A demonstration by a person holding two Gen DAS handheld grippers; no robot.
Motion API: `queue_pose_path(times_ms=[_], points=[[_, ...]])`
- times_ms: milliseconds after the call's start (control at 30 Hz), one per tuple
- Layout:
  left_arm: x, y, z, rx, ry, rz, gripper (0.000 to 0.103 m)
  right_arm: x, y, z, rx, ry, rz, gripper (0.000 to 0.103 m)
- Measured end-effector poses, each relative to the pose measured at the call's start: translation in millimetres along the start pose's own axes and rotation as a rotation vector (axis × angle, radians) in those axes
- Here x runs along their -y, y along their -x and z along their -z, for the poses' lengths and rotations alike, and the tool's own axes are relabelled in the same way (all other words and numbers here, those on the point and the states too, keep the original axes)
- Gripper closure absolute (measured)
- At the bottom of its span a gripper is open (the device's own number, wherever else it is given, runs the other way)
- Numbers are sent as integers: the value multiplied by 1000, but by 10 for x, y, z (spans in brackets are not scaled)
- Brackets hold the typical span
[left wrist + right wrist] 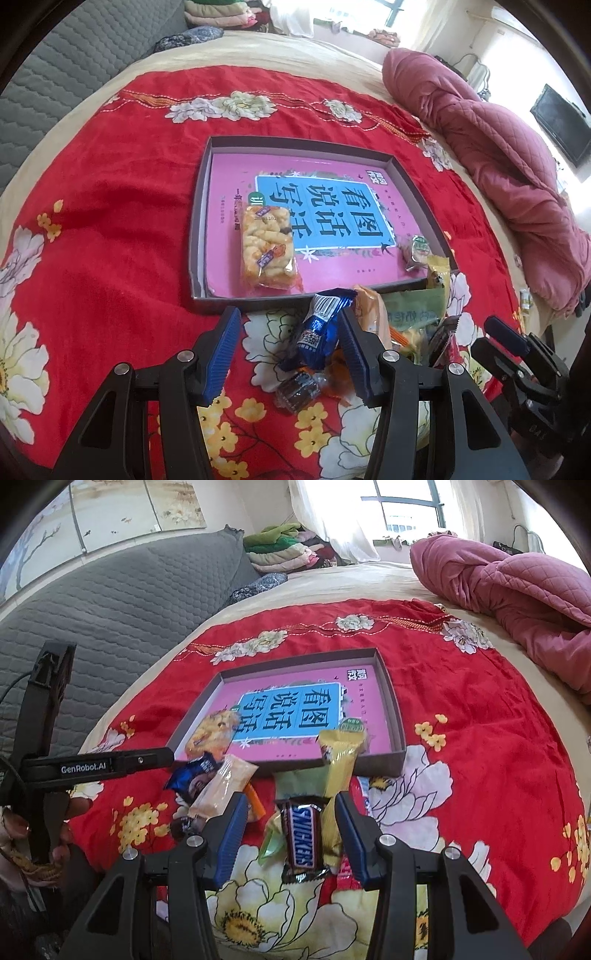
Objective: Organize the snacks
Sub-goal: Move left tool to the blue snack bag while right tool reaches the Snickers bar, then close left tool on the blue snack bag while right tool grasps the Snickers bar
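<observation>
Snacks lie in a loose heap on the red blanket [110, 192], just in front of the tray's [197, 236] near wall. Through the left wrist camera we see our left gripper [290, 354] spread wide, its blue pads [221, 354] on either side of a blue packet [319, 332]; the packet leans against the right-hand pad, apart from the other one. Below it sits a small dark candy [297, 391], and to its right an orange packet [373, 310], a green packet [417, 302] and a yellow packet [437, 271] that overlaps the tray's near corner. Inside the tray, on the pink book cover [317, 206], rest a clear bag of golden twists [266, 251] at the near left and a small round-label snack [417, 253] at the near right. Our right gripper [517, 354] shows at the right edge; from here we cannot tell how its jaws stand. A pink quilt [498, 177] is bunched up on the bed well beyond the blanket.

Through the right wrist camera our right gripper [291, 834] is wide, a Snickers bar [301, 840] lying lengthwise on the blanket [480, 686] between its pads [231, 834], touching neither. The yellow packet [340, 764] stands just beyond the bar, its top reaching over the tray wall [397, 716]. To the left lie a beige packet [221, 786] and the blue packet [194, 773], with the left gripper [110, 762] reaching in beside them, a hand [66, 812] on its handle. The twists [214, 731] sit in the tray's near left corner
</observation>
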State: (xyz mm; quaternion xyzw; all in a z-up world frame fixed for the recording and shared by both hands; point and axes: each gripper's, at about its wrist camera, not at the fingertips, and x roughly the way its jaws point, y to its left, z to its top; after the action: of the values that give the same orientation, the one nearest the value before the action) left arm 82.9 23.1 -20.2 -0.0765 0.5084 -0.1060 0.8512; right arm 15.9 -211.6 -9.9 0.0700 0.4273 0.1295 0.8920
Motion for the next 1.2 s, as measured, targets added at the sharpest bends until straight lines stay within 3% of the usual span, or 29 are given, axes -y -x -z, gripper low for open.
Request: queue_pose_path(times_ms=[900, 1200], points=[[107, -84, 127, -42, -25, 30, 47, -12, -159, 145, -79, -7, -22, 55], [157, -196, 151, -56, -48, 26, 47, -67, -217, 173, -86, 31, -8, 64]])
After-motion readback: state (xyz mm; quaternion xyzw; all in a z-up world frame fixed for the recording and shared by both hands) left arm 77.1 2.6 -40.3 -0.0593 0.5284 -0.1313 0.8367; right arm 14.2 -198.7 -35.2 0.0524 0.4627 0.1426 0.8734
